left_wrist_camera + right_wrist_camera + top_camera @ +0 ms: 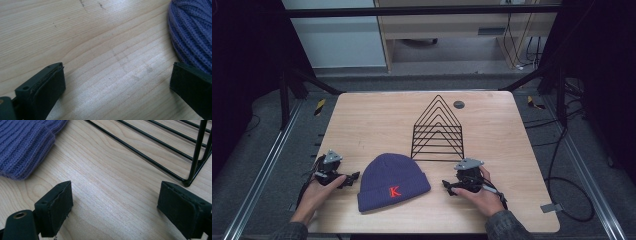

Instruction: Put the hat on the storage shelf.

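Note:
A purple knit beanie [393, 181] with a red K lies flat near the table's front edge, between my two grippers. My left gripper [353, 177] rests on the wood just left of the beanie, open, with nothing between its jaws; the beanie's ribbed edge [192, 30] lies by the right jaw. My right gripper [447, 187] sits right of the beanie, also open and empty, with the knit fabric [25, 142] ahead at the left. A black wire rack [438, 129] stands behind, and its base wires [160, 147] run across the right gripper view.
The light wooden table [372, 120] has a small dark round disc [458, 104] at the back, right of the rack's peak. Metal frame rails run along both sides of the table, and cables lie on the floor at the right.

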Demonstrator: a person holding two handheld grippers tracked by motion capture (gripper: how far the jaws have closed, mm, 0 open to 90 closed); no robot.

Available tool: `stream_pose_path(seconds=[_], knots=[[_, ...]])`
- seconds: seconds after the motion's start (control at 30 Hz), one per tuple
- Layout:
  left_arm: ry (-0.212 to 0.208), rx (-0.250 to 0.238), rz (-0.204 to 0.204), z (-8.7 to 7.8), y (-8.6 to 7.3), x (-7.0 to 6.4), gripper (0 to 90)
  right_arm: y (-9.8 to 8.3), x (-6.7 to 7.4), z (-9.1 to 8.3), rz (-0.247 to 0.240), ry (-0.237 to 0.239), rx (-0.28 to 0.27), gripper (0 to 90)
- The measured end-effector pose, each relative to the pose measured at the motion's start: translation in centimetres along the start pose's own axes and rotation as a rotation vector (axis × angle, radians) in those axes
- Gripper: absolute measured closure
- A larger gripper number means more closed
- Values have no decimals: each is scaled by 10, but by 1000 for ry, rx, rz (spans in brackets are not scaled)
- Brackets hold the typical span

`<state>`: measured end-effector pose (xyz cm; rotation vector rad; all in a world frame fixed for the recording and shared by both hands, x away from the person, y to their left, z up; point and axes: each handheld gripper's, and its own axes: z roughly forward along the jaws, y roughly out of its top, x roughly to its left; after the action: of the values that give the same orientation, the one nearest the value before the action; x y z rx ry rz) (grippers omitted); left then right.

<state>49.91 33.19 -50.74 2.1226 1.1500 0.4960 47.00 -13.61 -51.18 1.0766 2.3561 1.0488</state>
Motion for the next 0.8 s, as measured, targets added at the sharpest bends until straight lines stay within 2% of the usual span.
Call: stream_pose_path(seconds=[0.23,0.33,0.37,0.4,0.43,0.47,0.5,0.57,0.6,0.63,0.67,0.73,0.77,0.8], knots=[[-8,16,12,-2,1,3,16,3,1,0,8,-9,25,124],[0,27,-21,-6,2,6,43,7,2,-1,1,-10,52,156],[1,18,-51,-10,3,9,58,9,5,-2,-18,-14,65,168],[1,18,-51,-10,3,9,67,9,5,-2,-18,-14,65,168],[-2,7,-70,-14,4,9,67,10,6,-3,-20,-12,63,175],[-7,-8,-88,-18,6,10,79,12,8,-5,-41,-15,57,190],[-8,-21,-105,-22,7,9,85,13,9,-6,-37,-12,53,196],[-12,-29,-103,-25,9,7,102,13,9,-7,-37,-13,50,211],[-16,-39,-80,-30,14,1,108,14,9,-8,-39,-8,50,227],[-16,-39,-80,-30,14,1,119,14,8,-9,-35,-8,49,231],[-26,-42,-55,-32,23,-7,129,15,8,-10,-31,-5,44,236],[-47,-33,-51,-32,34,-15,150,16,8,-10,-28,-7,39,240],[-47,-33,-51,-32,34,-15,171,16,8,-10,-28,-7,39,240],[-52,-20,-20,-31,47,-24,186,15,8,-10,-30,-7,44,240]])
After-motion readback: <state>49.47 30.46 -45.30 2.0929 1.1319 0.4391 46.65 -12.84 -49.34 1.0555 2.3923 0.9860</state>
